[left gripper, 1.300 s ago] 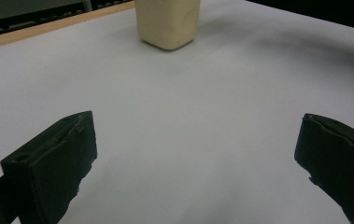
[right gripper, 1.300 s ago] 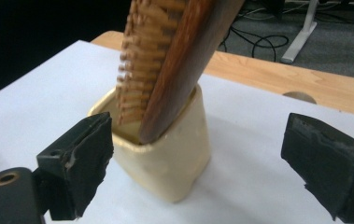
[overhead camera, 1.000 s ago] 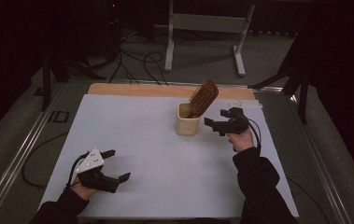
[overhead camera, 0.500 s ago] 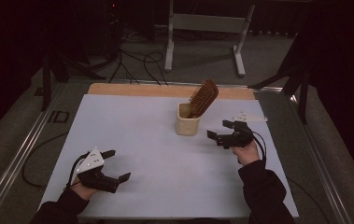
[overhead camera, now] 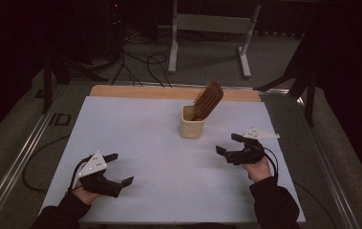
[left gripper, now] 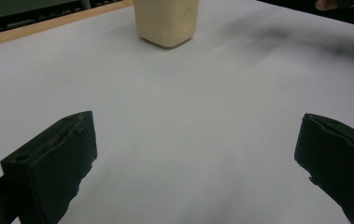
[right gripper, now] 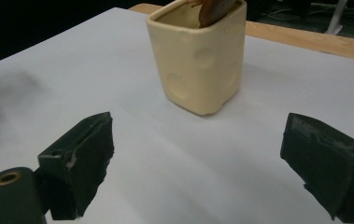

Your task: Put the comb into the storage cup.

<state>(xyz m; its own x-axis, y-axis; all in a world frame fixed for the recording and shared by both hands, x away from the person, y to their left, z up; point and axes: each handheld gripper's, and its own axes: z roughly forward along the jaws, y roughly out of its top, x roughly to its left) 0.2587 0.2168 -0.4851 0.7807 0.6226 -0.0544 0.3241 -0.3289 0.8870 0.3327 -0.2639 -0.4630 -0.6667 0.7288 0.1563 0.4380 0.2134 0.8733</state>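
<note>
Cream cup [overhead camera: 191, 125] holds wooden hairbrush [overhead camera: 207, 99], bristle head up.

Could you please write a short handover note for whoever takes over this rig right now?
Left gripper: open, empty, low over the near left of the white table top.
Right gripper: open, empty, near right of the cup, jaws pointing toward it, not touching.
Cream ceramic cup: upright near the table's far middle.
Wooden hairbrush: stands handle-down in the cup, bristle head leaning out to the right.
Done: brush is in the cup, nothing held.
Left: likely nothing more with the brush; both grippers are clear of the cup.
</note>
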